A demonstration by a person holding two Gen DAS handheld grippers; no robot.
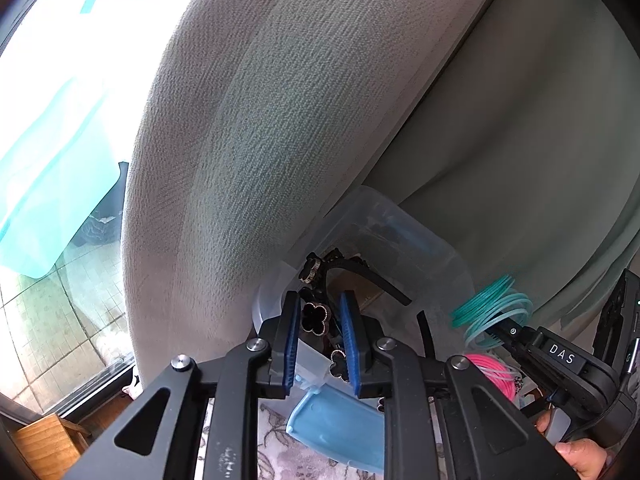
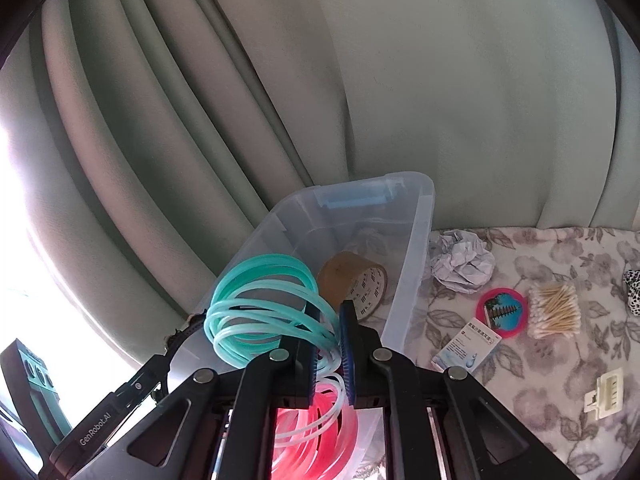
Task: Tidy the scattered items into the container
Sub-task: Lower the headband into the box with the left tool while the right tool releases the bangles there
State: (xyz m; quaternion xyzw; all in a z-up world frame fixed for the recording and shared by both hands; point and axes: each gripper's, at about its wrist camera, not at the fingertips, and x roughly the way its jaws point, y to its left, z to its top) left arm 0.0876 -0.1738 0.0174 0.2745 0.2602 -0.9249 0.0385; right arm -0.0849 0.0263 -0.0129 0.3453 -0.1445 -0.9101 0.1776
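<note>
Between the blue pads of our left gripper [image 1: 320, 344] we are seeing a black clover-charm headband [image 1: 316, 318]; the pads are standing slightly apart beside it, and we cannot tell whether they are pressing on it. It is hanging over the near rim of the clear plastic container [image 1: 400, 220]. We are judging it light, with a stiff springy arc and dangling charms that could snag, so the band itself is the place to pinch.

Close to the right wrist camera, our right gripper [image 2: 328, 344] is pinching a loose bundle of teal and pink cord [image 2: 260, 308] above the container's [image 2: 420, 232] near end. It looks light, floppy and slick, best taken across several strands. Tape [image 2: 354, 282] is already lying inside. On the floral-cloth bench [image 2: 540, 368] crumpled paper [image 2: 462, 266], cotton swabs [image 2: 554, 310] and a small box [image 2: 466, 346] are waiting; grey-green curtains [image 2: 440, 80] are hanging behind.
</note>
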